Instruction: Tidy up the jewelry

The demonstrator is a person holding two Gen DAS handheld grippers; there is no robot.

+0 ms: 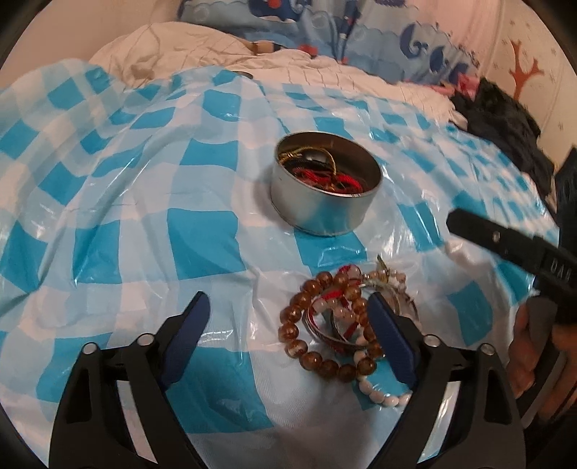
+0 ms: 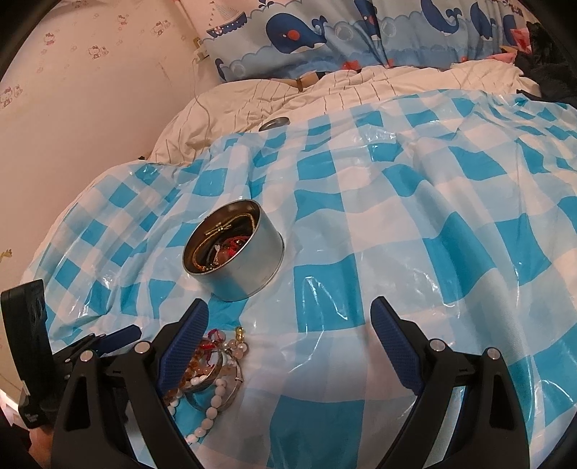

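Lowest in the left wrist view, the left gripper (image 1: 290, 317) has its blue-padded fingers (image 1: 187, 335) spread wide, holding nothing. Just above them, right of center, lies the pile of bracelets (image 1: 339, 321): a brown bead bracelet (image 1: 299, 324) looped around banded bangles, with a white bead strand (image 1: 382, 391) trailing toward the bottom. The gripper's right-hand pad sits against the pile's right edge; whether it touches the beads is unclear.

In the right wrist view the right gripper (image 2: 290, 324) is likewise spread wide and empty, and the same pile shows at lower left, partly hidden behind its left-hand pad.

Everything rests on a blue-and-white checked plastic sheet (image 1: 202, 238) spread over the bed. Farther up, near the center of the left view, stands a round metal tin (image 1: 324, 187), lidless and upright, apart from the pile; inside are red cords, a dark strand and a gold-colored chain. In the right view the tin sits left of center.

Beyond the sheet, a cream quilt (image 2: 342, 90) lies rumpled, with a small round metal lid (image 2: 274, 123) at its edge. A whale-print pillow (image 2: 306, 32) fills the top of the frame.
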